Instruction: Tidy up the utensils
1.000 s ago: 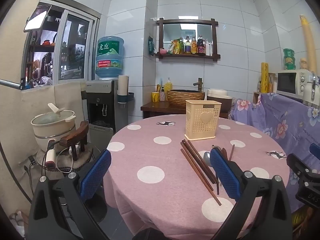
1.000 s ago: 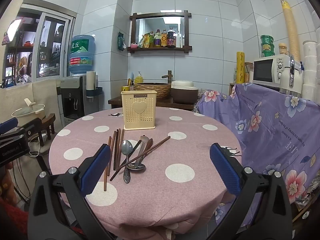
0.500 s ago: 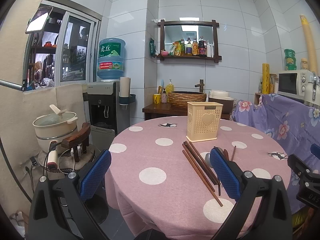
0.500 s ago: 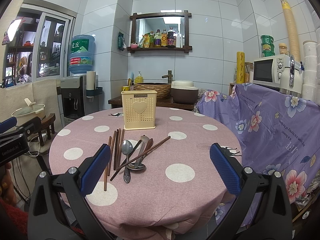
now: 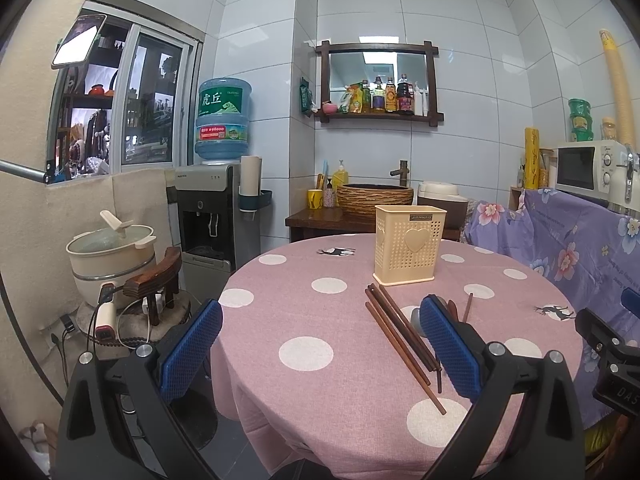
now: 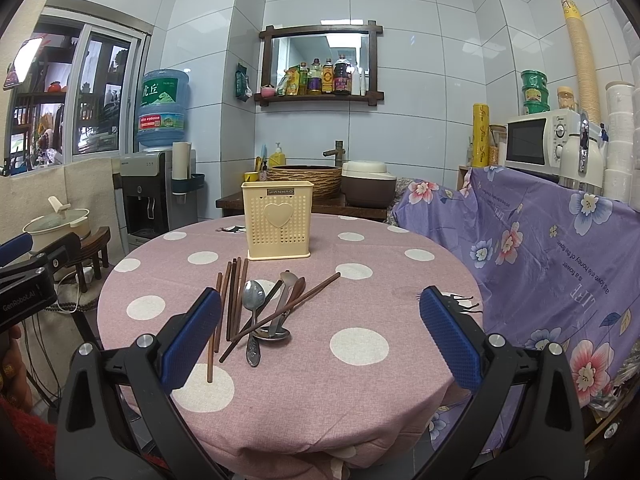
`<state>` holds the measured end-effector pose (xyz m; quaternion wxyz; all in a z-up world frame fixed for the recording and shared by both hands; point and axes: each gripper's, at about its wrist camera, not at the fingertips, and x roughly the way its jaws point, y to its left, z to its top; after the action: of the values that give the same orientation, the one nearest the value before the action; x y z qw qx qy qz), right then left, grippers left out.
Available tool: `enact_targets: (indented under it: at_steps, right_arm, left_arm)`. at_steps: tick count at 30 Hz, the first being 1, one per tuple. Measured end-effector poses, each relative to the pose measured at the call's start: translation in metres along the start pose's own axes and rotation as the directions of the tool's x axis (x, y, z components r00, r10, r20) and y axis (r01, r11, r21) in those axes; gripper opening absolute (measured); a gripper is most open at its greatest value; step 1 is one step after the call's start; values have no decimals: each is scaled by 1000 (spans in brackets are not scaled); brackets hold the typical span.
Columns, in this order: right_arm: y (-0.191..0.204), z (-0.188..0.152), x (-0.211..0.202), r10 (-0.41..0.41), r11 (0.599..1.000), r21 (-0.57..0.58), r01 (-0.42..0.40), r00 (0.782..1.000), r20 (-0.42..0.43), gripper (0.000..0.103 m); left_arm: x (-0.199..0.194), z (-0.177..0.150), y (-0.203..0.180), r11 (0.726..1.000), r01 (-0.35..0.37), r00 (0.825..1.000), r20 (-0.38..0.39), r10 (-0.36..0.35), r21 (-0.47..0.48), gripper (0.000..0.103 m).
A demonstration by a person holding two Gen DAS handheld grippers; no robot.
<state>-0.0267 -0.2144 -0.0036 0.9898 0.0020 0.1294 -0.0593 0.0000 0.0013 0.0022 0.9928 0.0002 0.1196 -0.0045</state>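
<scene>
The cream perforated plastic utensil basket with a heart on its front [image 6: 279, 220] stands upright toward the far side of the round counter covered in a pink cloth with white dots [image 6: 360, 300], and the loose utensils lie on the cloth just in front of it. The right wrist view shows the whole heap: a parallel bunch of dark brown wooden chopsticks [image 6: 234, 296] on the left, one steel spoon [image 6: 253, 312] bowl-up beside them, a second steel spoon [image 6: 278, 320] lying the other way with its bowl near the viewer, a brown wooden spoon [image 6: 297, 292] touching it, and one chopstick crossing slantwise over the spoons; the exact chopstick count in the bunch cannot be told. The left wrist view shows only the chopstick bunch plainly, since its own right finger hides most of the spoons, but it shows the water dispenser with a blue bottle [image 5: 222, 184] nearer. The left gripper [image 5: 320, 352] has its blue-padded fingers spread wide with nothing between them, above the counter's near edge. The right gripper [image 6: 320, 340] is likewise spread wide and empty, the heap lying beyond its left finger.
</scene>
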Motion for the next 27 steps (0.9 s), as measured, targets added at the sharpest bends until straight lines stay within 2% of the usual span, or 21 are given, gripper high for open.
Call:
enact_targets:
  at_steps: [27]
  right_arm:
    - [0, 0, 0, -1, 1000, 0, 1, 1000, 0, 98]
  left_arm:
    - [-1, 2, -2, 1000, 6, 1000, 0, -6, -2, 98]
